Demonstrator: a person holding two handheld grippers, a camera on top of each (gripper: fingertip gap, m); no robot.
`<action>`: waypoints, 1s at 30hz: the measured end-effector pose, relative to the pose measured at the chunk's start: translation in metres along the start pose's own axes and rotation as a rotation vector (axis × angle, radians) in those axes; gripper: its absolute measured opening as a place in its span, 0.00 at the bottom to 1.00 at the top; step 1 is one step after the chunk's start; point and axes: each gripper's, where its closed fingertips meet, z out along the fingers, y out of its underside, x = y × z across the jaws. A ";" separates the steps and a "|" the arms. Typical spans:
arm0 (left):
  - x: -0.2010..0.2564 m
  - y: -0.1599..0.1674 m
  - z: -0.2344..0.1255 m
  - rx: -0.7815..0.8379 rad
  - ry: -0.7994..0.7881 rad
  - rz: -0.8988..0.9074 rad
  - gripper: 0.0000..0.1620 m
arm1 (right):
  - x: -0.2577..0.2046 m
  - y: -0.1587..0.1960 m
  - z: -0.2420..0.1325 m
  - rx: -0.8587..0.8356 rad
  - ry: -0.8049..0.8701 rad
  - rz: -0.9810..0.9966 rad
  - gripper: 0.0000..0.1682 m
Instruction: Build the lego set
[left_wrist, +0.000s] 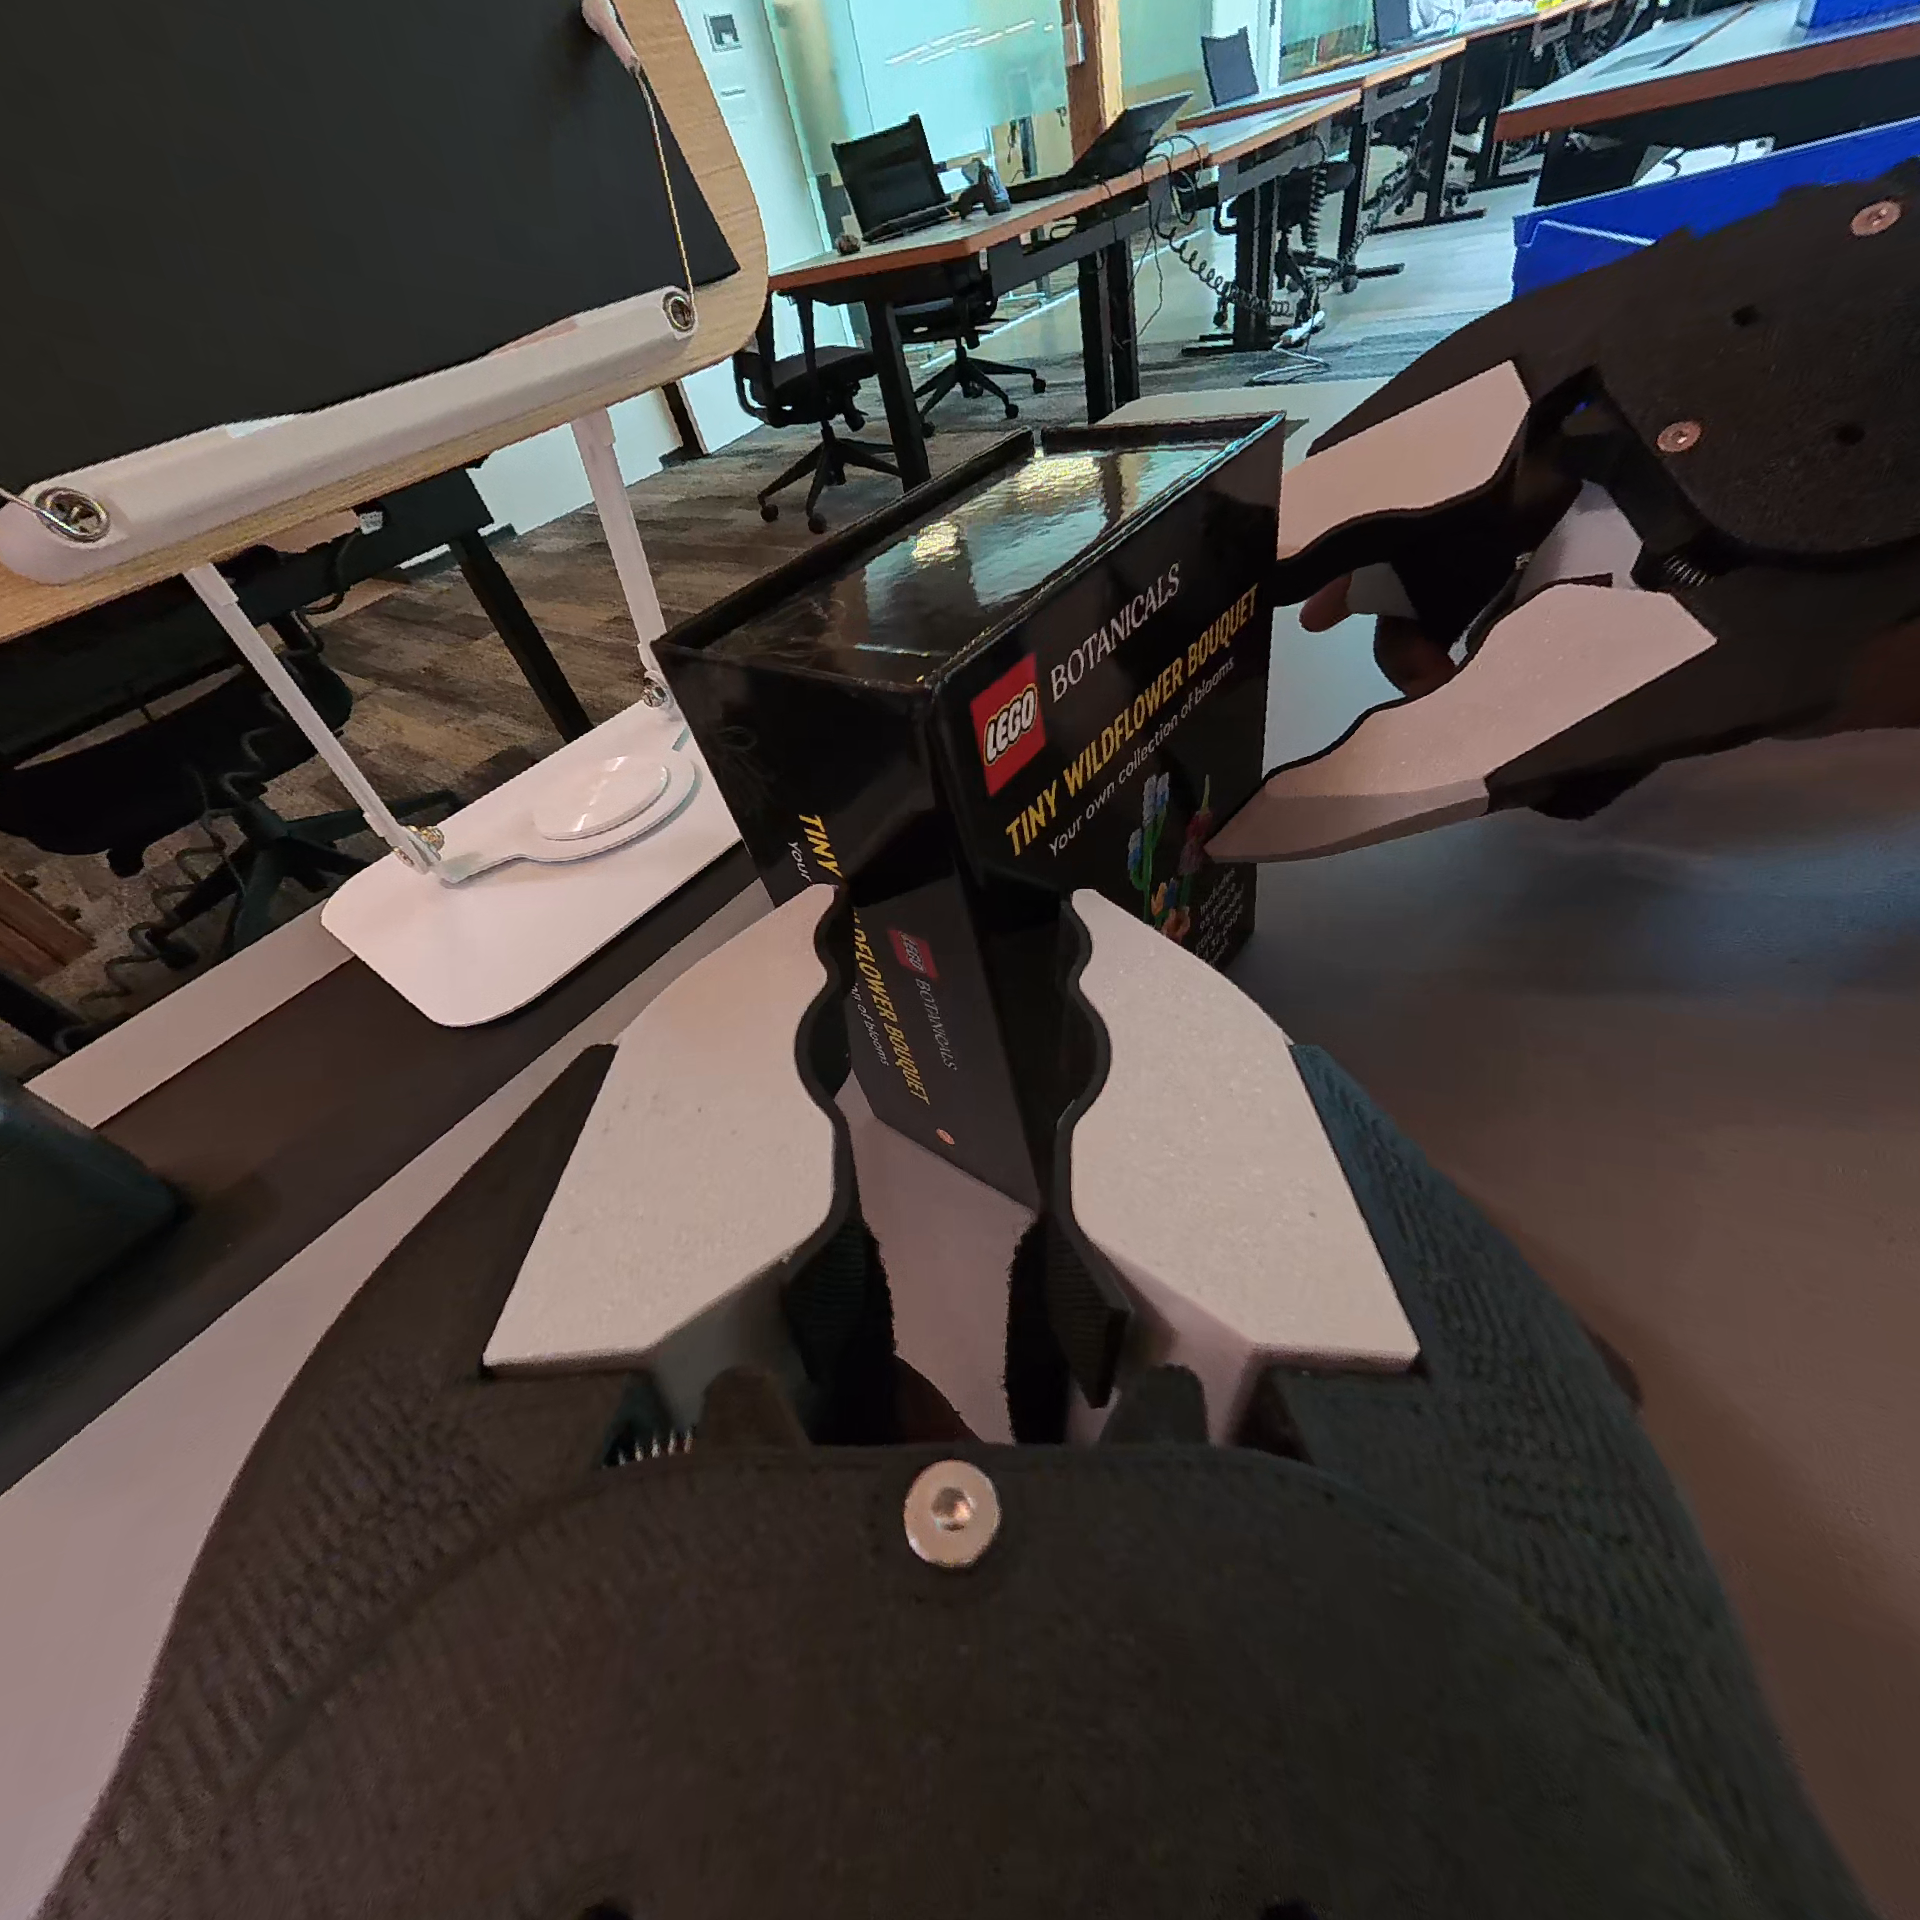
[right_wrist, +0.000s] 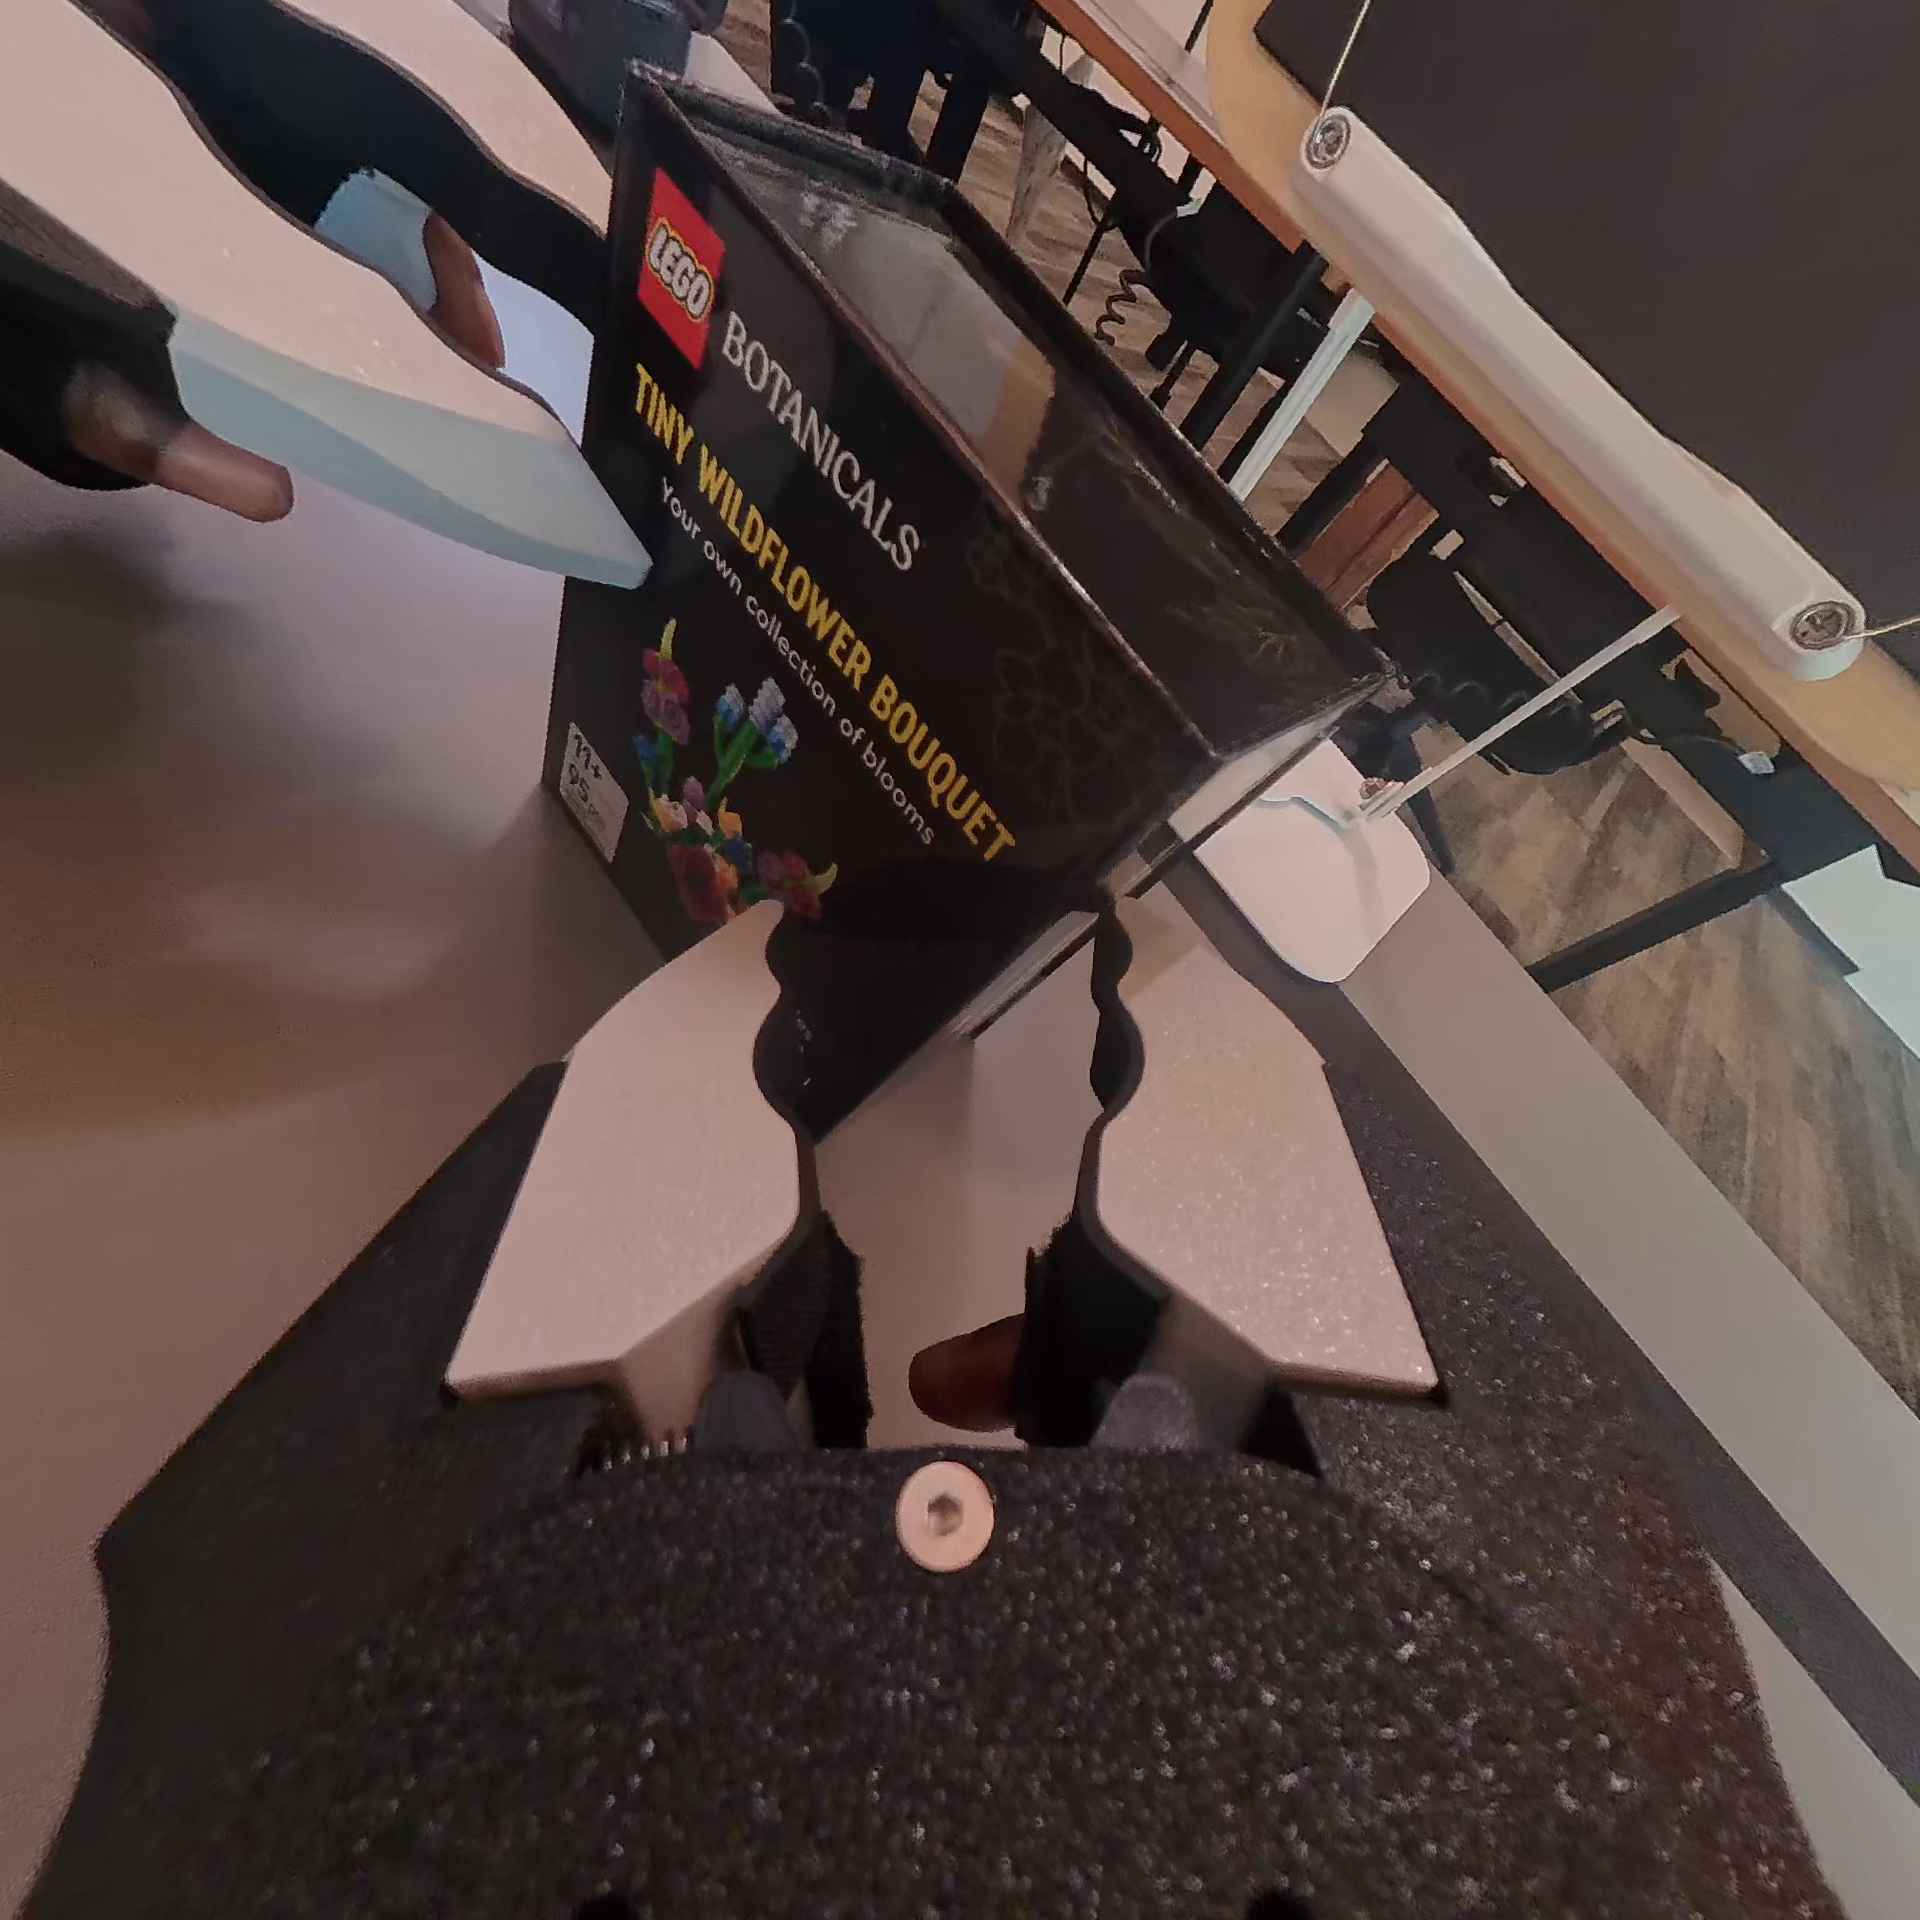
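While the lego box (left_wrist: 1091, 623) stands upright on the dark bench (left_wrist: 1558, 1039), both pairs of tongs meet it from opposite sides, each astride one of its upright corners. From the left wrist view, the left tongs (left_wrist: 956, 914) are partly spread with the near corner of the box wedged between them: one white finger lies against the narrow side face and the other against the printed front face, so they pinch the box across that corner. The right tongs (right_wrist: 940, 914) do the same at the other front corner. In their own view, one fingertip rests low on the front face over the pictured flowers and the other sits just past the side edge, with the box's lower corner filling the gap. Seen from the left wrist view, the right tongs come in from the right, the lower finger touching the front face while the upper finger passes behind the box's edge. The box is black and glossy, with a red logo patch near the top of its front and yellow and white lettering below. The top looks closed. A bare fingertip (right_wrist: 229, 483) of the person's gloved left hand shows beside the left tongs. Behind the box, a white stand base (left_wrist: 499, 935) rests on the pale far edge of the bench. Beyond it are office desks and wheeled chairs.
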 end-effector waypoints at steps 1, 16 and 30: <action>0.000 0.000 0.000 0.000 0.000 0.000 0.23 | 0.000 0.000 0.000 -0.005 0.000 0.001 0.32; 0.000 0.000 0.000 0.016 0.004 -0.025 0.22 | -0.001 0.000 -0.001 -0.008 0.012 0.022 0.31; 0.000 0.000 -0.001 -0.001 0.008 -0.017 0.22 | -0.001 0.000 -0.001 -0.021 0.023 0.034 0.32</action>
